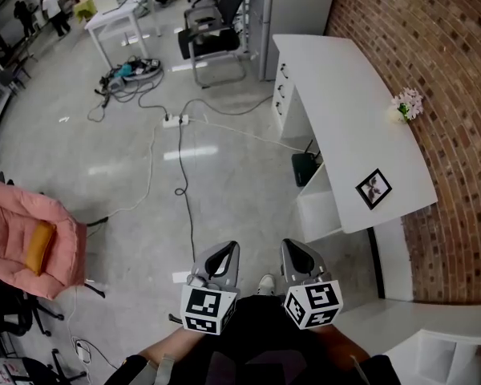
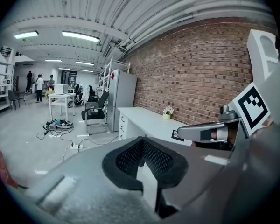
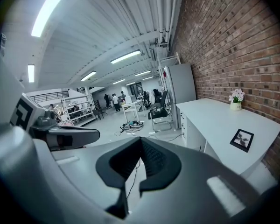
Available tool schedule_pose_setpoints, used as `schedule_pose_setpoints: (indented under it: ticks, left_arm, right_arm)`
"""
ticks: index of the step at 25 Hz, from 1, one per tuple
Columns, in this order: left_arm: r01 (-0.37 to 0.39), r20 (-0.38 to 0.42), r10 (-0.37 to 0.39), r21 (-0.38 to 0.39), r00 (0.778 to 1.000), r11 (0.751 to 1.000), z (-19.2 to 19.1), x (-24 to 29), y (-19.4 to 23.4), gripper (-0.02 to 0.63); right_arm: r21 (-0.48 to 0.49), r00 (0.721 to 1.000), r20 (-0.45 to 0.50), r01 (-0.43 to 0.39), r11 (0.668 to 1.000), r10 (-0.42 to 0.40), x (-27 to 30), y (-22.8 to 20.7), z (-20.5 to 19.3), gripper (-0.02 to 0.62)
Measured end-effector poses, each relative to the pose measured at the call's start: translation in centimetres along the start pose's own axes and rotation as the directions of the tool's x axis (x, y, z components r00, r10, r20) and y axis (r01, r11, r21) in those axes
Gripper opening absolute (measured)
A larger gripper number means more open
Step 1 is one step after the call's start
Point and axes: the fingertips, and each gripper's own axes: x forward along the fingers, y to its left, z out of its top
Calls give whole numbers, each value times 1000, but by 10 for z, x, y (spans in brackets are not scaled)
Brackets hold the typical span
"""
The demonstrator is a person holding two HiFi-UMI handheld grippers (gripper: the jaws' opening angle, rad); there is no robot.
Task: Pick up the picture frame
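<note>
A small black picture frame (image 1: 373, 188) lies flat near the front end of the long white desk (image 1: 337, 95); it also shows as the frame (image 3: 242, 140) in the right gripper view and as a dark frame (image 2: 177, 135) in the left gripper view. My left gripper (image 1: 222, 256) and right gripper (image 1: 295, 253) are held side by side over the floor, well short of the desk and left of the frame. Both are shut with nothing between the jaws. The left gripper (image 2: 144, 164) and right gripper (image 3: 137, 164) point across the room.
A small vase of flowers (image 1: 406, 104) stands on the desk by the brick wall (image 1: 449, 70). A black office chair (image 1: 216, 30), cables and a power strip (image 1: 175, 120) lie on the floor. A pink chair (image 1: 32, 243) sits at left. People stand far off.
</note>
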Motion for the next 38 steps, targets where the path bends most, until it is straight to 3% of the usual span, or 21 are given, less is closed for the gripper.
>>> schedule_pose_setpoints:
  ticks: [14, 24, 30, 38]
  left_arm:
    - [86, -5, -85, 54, 996, 995, 21, 70, -82, -2]
    - [167, -36, -164, 129, 986, 977, 31, 101, -129, -2]
    - [233, -55, -228, 147, 972, 961, 35, 123, -145, -2]
    - [353, -83, -343, 183, 936, 918, 52, 180, -163, -2]
  right_arm:
    - [28, 996, 39, 79, 997, -80, -33, -97, 14, 2]
    - [91, 986, 77, 138, 986, -145, -55, -140, 14, 2]
    - [122, 975, 74, 202, 972, -212, -59, -163, 13, 2]
    - [161, 942, 79, 311, 937, -326, -49, -210, 27, 2]
